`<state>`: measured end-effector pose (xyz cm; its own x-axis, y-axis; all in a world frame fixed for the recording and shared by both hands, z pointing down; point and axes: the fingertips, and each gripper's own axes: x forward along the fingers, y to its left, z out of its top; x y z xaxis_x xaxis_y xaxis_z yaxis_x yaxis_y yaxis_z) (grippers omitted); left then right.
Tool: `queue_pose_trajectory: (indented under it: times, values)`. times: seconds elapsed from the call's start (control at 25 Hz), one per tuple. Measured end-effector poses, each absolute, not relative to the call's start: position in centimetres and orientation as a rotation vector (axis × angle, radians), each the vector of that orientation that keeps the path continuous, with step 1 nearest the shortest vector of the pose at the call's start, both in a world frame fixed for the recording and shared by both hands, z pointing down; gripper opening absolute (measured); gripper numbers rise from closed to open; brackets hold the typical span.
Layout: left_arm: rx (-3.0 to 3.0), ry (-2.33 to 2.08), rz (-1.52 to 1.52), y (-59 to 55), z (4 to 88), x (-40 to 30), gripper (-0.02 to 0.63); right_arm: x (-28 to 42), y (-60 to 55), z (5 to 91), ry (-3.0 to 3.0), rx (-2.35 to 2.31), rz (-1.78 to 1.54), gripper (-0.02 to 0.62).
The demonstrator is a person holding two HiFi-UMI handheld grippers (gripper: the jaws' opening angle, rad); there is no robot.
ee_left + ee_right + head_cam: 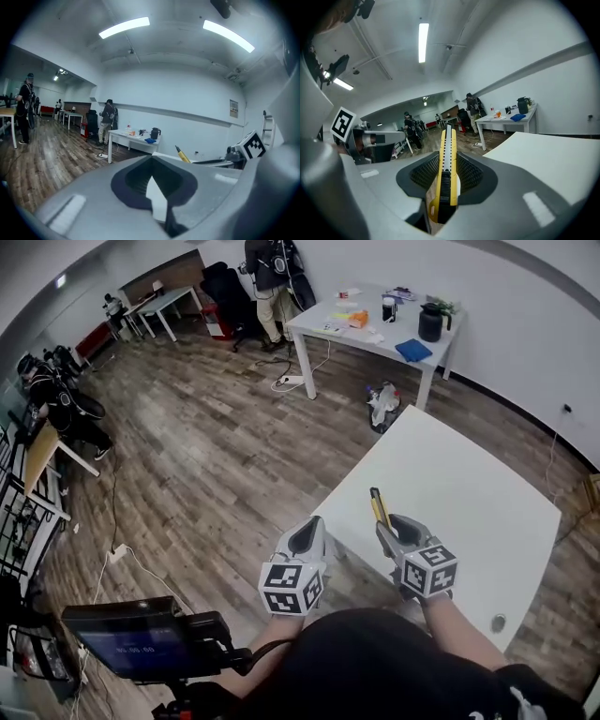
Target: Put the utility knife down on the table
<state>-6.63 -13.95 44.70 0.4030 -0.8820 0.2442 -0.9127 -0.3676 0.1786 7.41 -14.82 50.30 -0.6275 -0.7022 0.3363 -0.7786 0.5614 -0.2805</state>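
Note:
A yellow and black utility knife (447, 168) sticks out forward from between the jaws of my right gripper (446, 176), which is shut on it. In the head view the knife (379, 507) points away from me over the near left part of the white table (469, 512), held by the right gripper (396, 532) above the surface. My left gripper (306, 542) hangs beside the table's left edge, jaws together with nothing between them. From the left gripper view (154, 187) the knife's tip (182, 154) shows to the right.
The white table's top is bare except for a small round fitting (498, 622) near its front edge. A second white table (370, 334) with a kettle, a blue cloth and small items stands further off. People stand and sit across the wooden floor. A monitor (127, 643) sits low at my left.

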Motion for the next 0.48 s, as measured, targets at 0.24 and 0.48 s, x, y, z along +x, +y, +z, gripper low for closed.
queue_pose_trajectory:
  times: [0.24, 0.48]
  values:
    - [2.305, -1.637, 0.170, -15.2, 46.0, -8.6, 0.002, 5.7, -18.7, 58.2, -2.458, 1.094, 0.607, 0.137]
    - [2.207, -1.691, 0.189, -14.5, 47.3, -10.5, 0.002, 3.1, -20.3, 64.4, -2.336, 0.920, 0.601, 0.137]
